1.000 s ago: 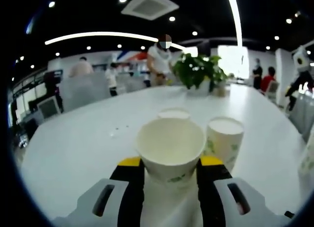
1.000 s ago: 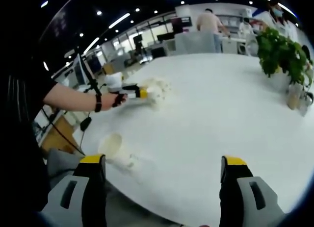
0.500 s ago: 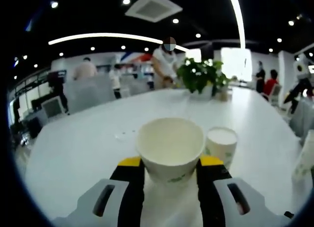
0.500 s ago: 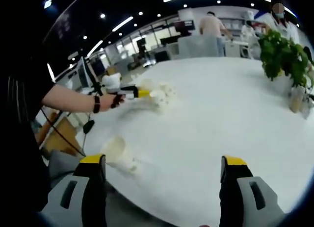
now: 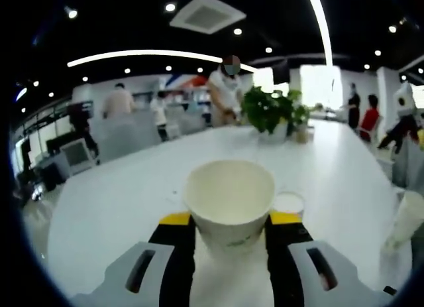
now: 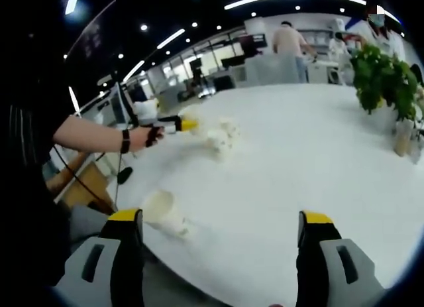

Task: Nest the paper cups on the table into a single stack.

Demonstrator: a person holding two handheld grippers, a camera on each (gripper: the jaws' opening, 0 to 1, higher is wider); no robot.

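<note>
left gripper [image 5: 229, 222] clamped on a paper cup [image 5: 229, 199], low centre. next: lowering it into the standing cup [image 5: 287, 205] just right. right gripper [image 6: 222, 221] wide open, empty.

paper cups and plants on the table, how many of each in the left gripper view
paper cups: 3, one held in the left gripper, one standing behind it, one at the right edge
potted plants: 1
total: 4
</note>
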